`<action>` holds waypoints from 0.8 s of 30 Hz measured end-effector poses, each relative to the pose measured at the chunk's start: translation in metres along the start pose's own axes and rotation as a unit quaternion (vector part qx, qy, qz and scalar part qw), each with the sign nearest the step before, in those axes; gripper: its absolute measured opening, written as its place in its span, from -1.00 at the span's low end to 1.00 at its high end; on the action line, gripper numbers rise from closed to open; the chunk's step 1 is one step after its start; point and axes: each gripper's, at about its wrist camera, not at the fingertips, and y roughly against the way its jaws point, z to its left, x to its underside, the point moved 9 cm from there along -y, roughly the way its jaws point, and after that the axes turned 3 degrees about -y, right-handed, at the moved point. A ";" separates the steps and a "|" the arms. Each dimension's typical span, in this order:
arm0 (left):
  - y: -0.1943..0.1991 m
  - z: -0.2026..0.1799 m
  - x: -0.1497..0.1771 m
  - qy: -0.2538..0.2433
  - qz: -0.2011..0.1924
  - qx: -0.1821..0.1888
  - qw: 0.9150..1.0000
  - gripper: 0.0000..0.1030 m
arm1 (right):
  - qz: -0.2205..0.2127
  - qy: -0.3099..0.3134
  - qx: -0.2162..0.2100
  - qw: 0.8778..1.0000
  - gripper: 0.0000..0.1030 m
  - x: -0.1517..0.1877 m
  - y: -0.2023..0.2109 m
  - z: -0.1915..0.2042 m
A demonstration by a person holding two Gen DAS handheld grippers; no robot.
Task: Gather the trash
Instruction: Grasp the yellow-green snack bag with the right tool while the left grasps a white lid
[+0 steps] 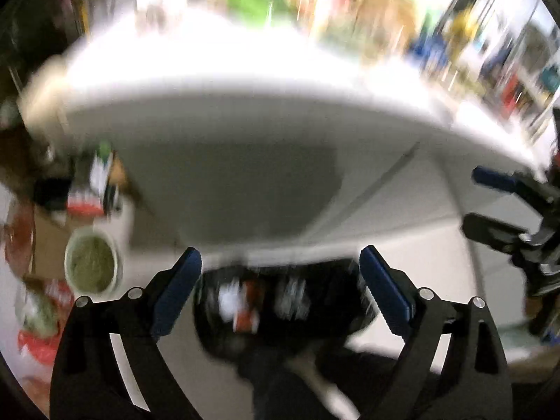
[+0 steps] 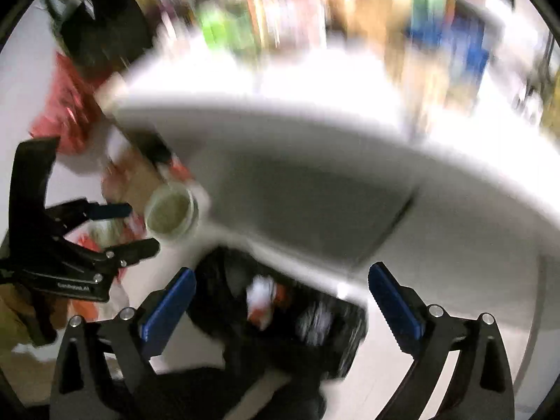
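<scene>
Both views are blurred by motion. A black trash bin (image 1: 280, 308) with white and red scraps inside stands on the floor below a white table (image 1: 224, 80). My left gripper (image 1: 280, 280) is open and empty just above the bin. My right gripper (image 2: 280, 297) is open and empty above the same bin (image 2: 280, 318). The right gripper also shows at the right edge of the left wrist view (image 1: 483, 199), open. The left gripper shows at the left of the right wrist view (image 2: 140, 225), open.
A round cup with greenish contents (image 1: 92, 262) stands on the floor left of the bin, also in the right wrist view (image 2: 171, 213). Red bags (image 2: 66, 105) and cartons lie beyond it. Blurred coloured items crowd the table's (image 2: 315, 80) far side.
</scene>
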 end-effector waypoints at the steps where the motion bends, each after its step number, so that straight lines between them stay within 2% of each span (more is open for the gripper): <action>1: 0.015 -0.003 -0.023 0.000 -0.034 -0.001 0.999 0.74 | -0.025 0.001 0.009 1.000 0.89 -0.017 0.013 -0.004; 2: 0.020 -0.006 -0.037 0.000 -0.053 -0.003 0.999 0.74 | -0.056 -0.003 0.020 0.998 0.89 -0.038 0.027 -0.012; 4: 0.027 -0.010 -0.068 -0.006 -0.086 -0.012 0.996 0.74 | -0.088 -0.017 0.044 0.995 0.90 -0.056 0.033 -0.031; 7: 0.028 -0.014 -0.095 -0.015 -0.101 -0.022 0.995 0.74 | -0.099 -0.028 0.070 0.992 0.90 -0.077 0.022 -0.062; 9: 0.025 -0.020 -0.107 -0.023 -0.109 -0.031 0.993 0.74 | -0.088 -0.019 0.079 0.993 0.90 -0.084 0.002 -0.078; 12: 0.018 -0.024 -0.116 -0.028 -0.098 -0.036 0.994 0.75 | -0.061 -0.009 0.089 0.994 0.89 -0.079 -0.039 -0.093; 18: 0.017 -0.025 -0.105 -0.033 -0.085 -0.037 0.995 0.75 | -0.040 -0.015 0.075 0.996 0.89 -0.074 -0.063 -0.113; 22: 0.007 -0.031 -0.106 -0.033 -0.077 -0.031 0.996 0.75 | -0.040 -0.005 0.052 0.998 0.69 -0.071 -0.067 -0.108; 24: 0.001 -0.036 -0.110 -0.034 -0.073 -0.026 0.996 0.75 | -0.048 0.000 0.046 0.998 0.31 -0.073 -0.064 -0.106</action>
